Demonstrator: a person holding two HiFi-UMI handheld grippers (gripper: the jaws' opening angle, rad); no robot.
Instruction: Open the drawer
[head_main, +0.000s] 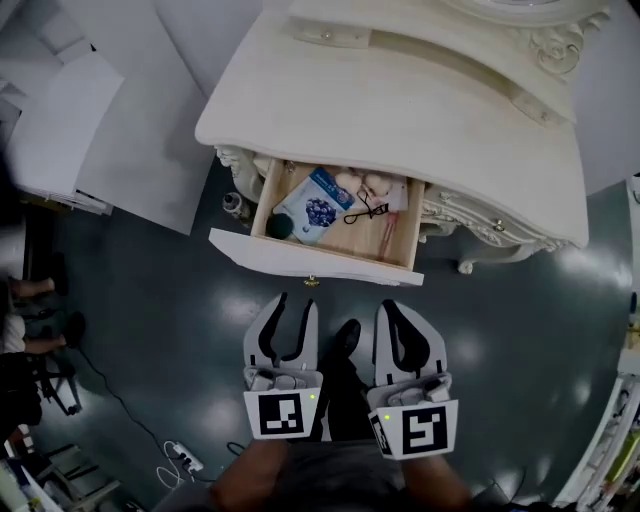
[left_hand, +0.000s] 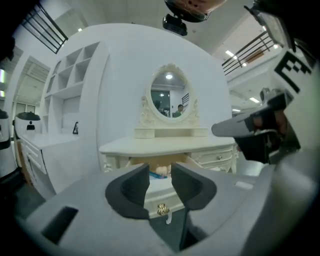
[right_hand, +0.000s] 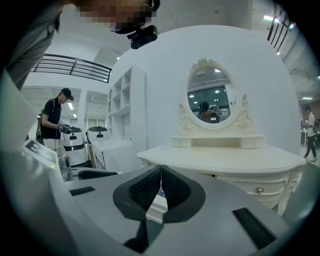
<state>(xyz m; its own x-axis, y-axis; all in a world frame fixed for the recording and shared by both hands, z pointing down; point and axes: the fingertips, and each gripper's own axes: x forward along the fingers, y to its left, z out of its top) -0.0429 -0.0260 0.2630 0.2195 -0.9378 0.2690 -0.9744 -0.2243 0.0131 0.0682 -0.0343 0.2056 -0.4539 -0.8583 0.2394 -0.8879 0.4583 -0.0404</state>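
The cream dressing table's drawer (head_main: 315, 258) stands pulled out, with its gold knob (head_main: 311, 282) facing me. Inside lie a blue packet (head_main: 318, 208), a black curler (head_main: 368, 212) and a dark round item (head_main: 279, 227). My left gripper (head_main: 297, 303) hangs in front of the drawer, apart from it, open with nothing between its fingers. In the left gripper view the drawer front (left_hand: 159, 192) and knob (left_hand: 162, 209) show beyond the gap of the left gripper (left_hand: 160, 170). My right gripper (head_main: 392, 305) is beside it, shut and empty; the right gripper view shows the right gripper (right_hand: 161, 167) with its pads touching.
The table top (head_main: 400, 110) overhangs the back of the drawer, and an oval mirror (left_hand: 169, 95) stands on it. White panels (head_main: 100, 110) lean at the left. A power strip (head_main: 180, 455) lies on the dark floor. A person (right_hand: 52, 117) stands far off.
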